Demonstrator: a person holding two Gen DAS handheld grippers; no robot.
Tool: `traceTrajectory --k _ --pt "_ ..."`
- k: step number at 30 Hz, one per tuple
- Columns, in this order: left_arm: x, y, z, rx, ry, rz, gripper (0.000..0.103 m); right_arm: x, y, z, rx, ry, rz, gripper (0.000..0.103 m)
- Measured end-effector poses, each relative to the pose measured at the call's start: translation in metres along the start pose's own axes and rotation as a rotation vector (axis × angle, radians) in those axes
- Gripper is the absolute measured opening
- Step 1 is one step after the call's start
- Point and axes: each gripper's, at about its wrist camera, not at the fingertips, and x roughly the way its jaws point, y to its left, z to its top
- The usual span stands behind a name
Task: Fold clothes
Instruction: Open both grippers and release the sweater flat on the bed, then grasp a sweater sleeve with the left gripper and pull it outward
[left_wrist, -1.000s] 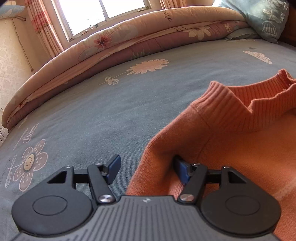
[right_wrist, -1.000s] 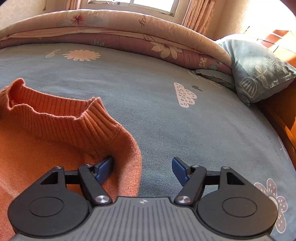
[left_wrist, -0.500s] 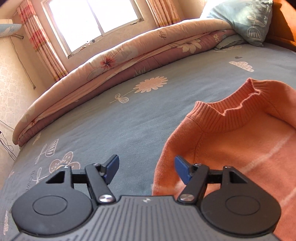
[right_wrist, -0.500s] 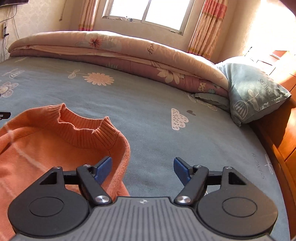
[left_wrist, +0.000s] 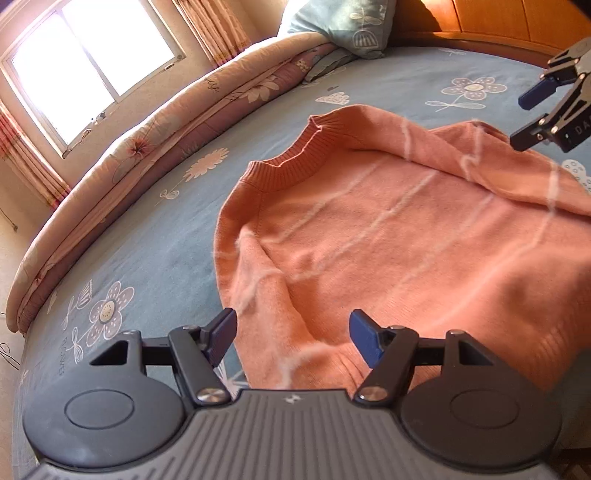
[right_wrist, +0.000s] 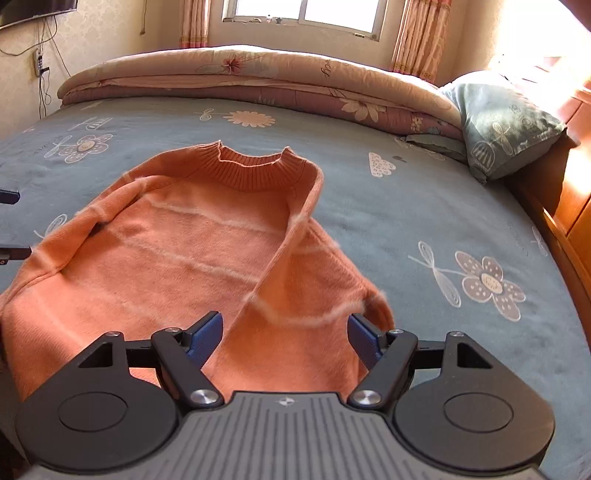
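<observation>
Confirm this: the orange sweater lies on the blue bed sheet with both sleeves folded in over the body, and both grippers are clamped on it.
Not quite. Both wrist views show the left gripper and right gripper open, gripping nothing. The orange sweater does lie on the blue bed sheet, sleeves folded in.

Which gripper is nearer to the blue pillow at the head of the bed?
Right. The right gripper hangs over the sweater's edge on the pillow's side; the left gripper is over the opposite edge.
</observation>
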Motion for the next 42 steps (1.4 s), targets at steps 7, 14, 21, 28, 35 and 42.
traceTrajectory --k 7,14,21,28,35,42 --pt "-0.035 -0.014 -0.03 -0.048 -0.024 0.029 0.07 -0.03 0.025 -0.037 0.108 -0.004 0.045 0.078" --pt "-0.059 -0.039 -0.056 -0.108 -0.059 -0.06 0.075 -0.062 0.042 -0.068 0.19 -0.072 0.096 0.081" --pt "-0.06 -0.072 -0.073 -0.124 -0.047 -0.123 0.075 -0.068 0.06 -0.101 0.124 -0.044 0.099 0.081" --pt "-0.062 -0.073 -0.082 -0.099 -0.018 -0.023 0.075 -0.064 0.05 -0.109 0.155 -0.024 0.093 0.081" --pt "-0.039 -0.05 -0.094 -0.114 0.08 0.108 0.075 -0.057 0.051 -0.111 0.152 -0.014 0.102 0.082" --pt "-0.011 -0.032 -0.109 -0.2 0.174 0.073 0.02 -0.054 0.047 -0.111 0.172 -0.006 0.098 0.082"
